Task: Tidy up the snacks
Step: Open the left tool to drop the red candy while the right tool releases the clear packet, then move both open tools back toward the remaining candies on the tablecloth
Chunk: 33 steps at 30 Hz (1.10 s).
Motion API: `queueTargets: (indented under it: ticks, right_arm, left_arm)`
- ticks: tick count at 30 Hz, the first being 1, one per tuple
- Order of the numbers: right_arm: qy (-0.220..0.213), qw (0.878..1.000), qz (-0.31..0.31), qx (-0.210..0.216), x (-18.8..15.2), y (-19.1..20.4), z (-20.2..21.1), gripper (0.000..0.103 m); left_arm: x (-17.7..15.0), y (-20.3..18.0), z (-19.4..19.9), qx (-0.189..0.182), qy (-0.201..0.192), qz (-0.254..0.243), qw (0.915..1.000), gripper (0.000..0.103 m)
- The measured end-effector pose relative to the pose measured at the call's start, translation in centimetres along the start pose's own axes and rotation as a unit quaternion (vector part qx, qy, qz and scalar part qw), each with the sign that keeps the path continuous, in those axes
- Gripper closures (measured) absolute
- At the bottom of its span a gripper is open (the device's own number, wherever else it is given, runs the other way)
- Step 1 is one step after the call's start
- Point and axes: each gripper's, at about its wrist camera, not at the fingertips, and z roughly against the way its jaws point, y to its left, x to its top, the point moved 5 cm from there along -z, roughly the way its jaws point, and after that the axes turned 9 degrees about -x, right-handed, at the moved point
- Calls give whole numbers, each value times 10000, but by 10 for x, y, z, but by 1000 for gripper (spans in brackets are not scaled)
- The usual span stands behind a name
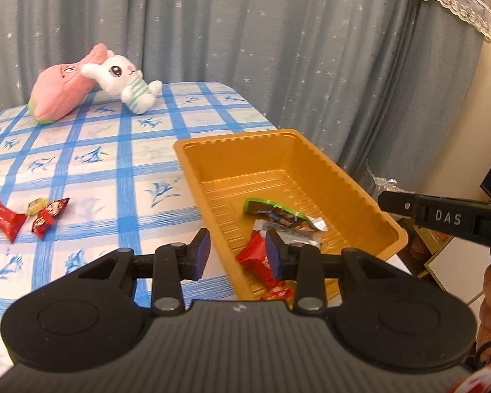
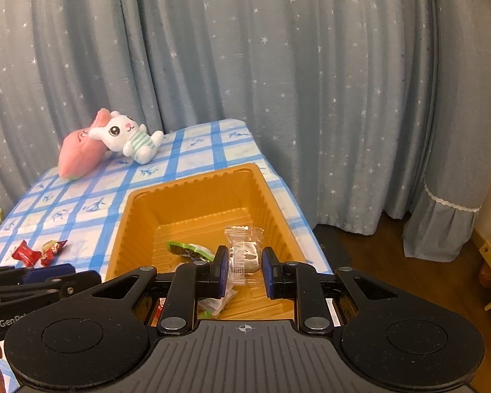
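Star-dotted curtain (image 1: 245, 32) hangs behind a bench (image 1: 91, 177) under a blue-checked cloth. At its far left a pink plush (image 1: 59, 98) and a rabbit (image 1: 124, 78) lean together, well away from the work and no part of the sorting.

Nearer, on the left of the cloth, three sweets are not yet collected: a red candy (image 1: 3, 217), a small gold candy (image 1: 36, 204) touching it, and a patterned candy (image 1: 50, 216) just beside that. They lie loose on the bench, well apart from the tray, so the job looks only partly done.

Next comes the left tool (image 1: 237, 249), tilted down over the near left wall of the tray (image 1: 311, 163). Its jaws stand apart with nothing pressed between the pads. A red wrapper (image 1: 255, 255) lies on the tray floor right under it, partly hidden by the right finger, which fits a sweet let go there. This tool is the closer one to the three loose sweets, so they are probably its next errand.

Inside the tray, a green packet (image 1: 275, 213) rests flat near the middle. The far half is bare, so there is plenty of room.

Furthest right, the right tool (image 2: 245, 258) points down over the tray's near end. Its jaws are drawn in on a clear packet (image 2: 242, 239) with a pale snack inside, and the crinkled film stands up between the pads. Held above the tray floor like that, it seems ready to be released. Thin film can cling to a pad, so the drop may need a wide opening.
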Motion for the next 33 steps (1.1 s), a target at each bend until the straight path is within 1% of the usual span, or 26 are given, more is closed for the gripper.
queueTargets:
  ticks: [5, 7, 8, 9, 10, 11, 13, 15, 17, 18, 22, 26, 28, 33]
  right_arm:
    - [-5, 9998, -29, 195, 3, 9, -3, 81]
    - [35, 9991, -100, 421, 4, 12, -6, 81]
    - [77, 9988, -142, 469, 5, 12, -7, 80]
    - [96, 9986, -187, 487, 5, 12, -8, 79]
    - [86, 9986, -234, 475, 5, 11, -7, 73]
    - [66, 9986, -277, 445, 6, 9, -6, 63]
    - [27, 9985, -395, 375, 6, 3, -1, 56]
    - [53, 9982, -499, 321, 5, -4, 4, 55]
    - [63, 9979, -585, 273, 5, -10, 12, 55]
    - [52, 9978, -615, 253, 5, -12, 16, 55]
    - [5, 9974, -661, 276, 1, -10, 37, 55]
    - [-25, 9976, -565, 396, -4, 4, 54, 54]
    - [-30, 9975, -527, 469, -8, 14, 60, 53]
    - [38, 9967, -461, 668, -18, 41, 72, 51]
  left_arm:
    - [-2, 8, 4, 59, -1, 58, 10000, 70]
    - [-3, 9, 5, 82, 6, 53, 10000, 66]
    - [-3, 10, 6, 91, 9, 58, 9999, 65]
    - [-4, 11, 8, 108, 15, 76, 9999, 60]
    - [-5, 12, 10, 111, 15, 98, 9999, 57]
    - [-5, 13, 12, 111, 6, 116, 9999, 56]
    - [-8, 14, 17, 140, -8, 144, 9998, 56]
    - [-9, 16, 24, 176, -37, 170, 9997, 52]
    - [-12, 18, 32, 198, -67, 215, 9996, 52]
    - [-13, 18, 36, 213, -70, 238, 9995, 49]
    - [-18, 20, 57, 279, -145, 233, 9992, 43]
    - [-22, 25, 80, 388, -191, 260, 9987, 40]
    - [-25, 31, 93, 444, -248, 330, 9982, 34]
    - [-29, 54, 120, 692, -290, 433, 9962, 30]
